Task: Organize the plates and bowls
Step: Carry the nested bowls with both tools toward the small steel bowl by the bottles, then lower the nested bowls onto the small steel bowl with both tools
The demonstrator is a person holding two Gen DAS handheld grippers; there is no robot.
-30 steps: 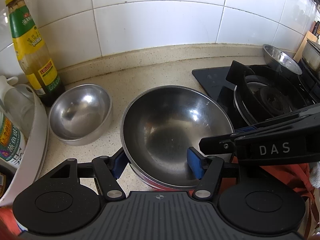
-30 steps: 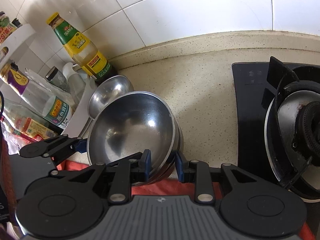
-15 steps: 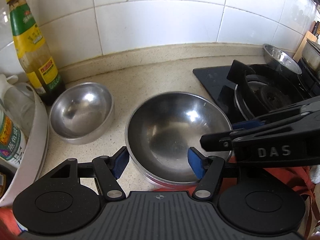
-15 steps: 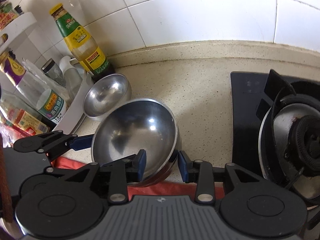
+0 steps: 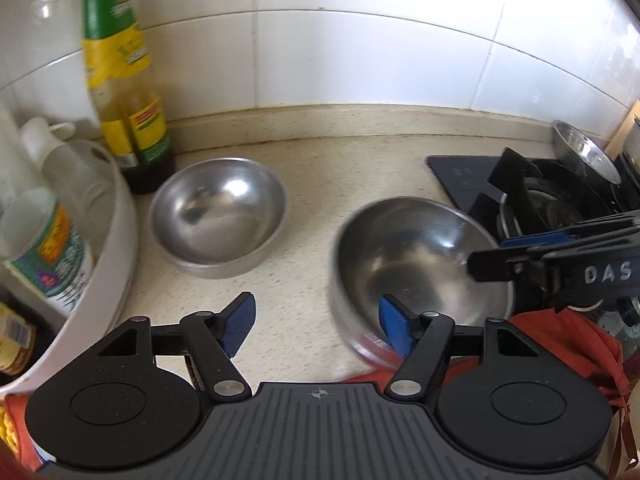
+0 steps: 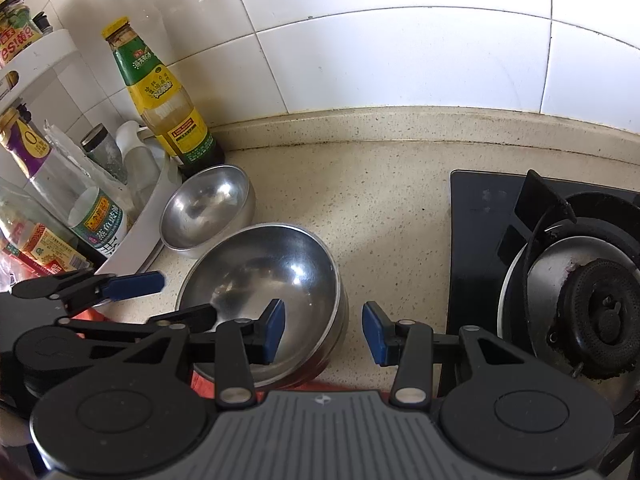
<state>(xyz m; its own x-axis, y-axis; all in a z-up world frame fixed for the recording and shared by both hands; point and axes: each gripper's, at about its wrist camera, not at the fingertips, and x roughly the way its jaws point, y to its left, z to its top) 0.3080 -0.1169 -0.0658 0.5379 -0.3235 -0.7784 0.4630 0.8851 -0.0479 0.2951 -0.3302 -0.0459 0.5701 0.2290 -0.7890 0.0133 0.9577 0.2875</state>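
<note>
Three steel bowls show in all: a big bowl (image 5: pixel 416 268) near the front edge of the counter (image 5: pixel 316 184), a small bowl (image 5: pixel 218 216) to its left, and a third bowl (image 5: pixel 586 152) far back beside the stove (image 6: pixel 560 264). One tall green-and-yellow bottle (image 6: pixel 160 96) stands against the tiled wall just behind the small bowl, and a white rack (image 5: pixel 116 248) of smaller bottles sits just left of that bowl. There are two grippers. The left gripper (image 5: pixel 316 320) has its jaws spread wide and released; they grasp nothing, with the left pad over bare counter and the right pad in front of the big bowl's near rim, contact not clear. The right gripper (image 6: pixel 323 330) is also released, its jaws well apart and straddling the big bowl's right rim: one pad hangs inside the bowl, the other outside over the counter, neither pressing the wall. The big bowl sits upright on something red at the counter's edge, shiny and empty, with bright glints inside. The small bowl is likewise upright, empty and polished, just apart from the big one.
</note>
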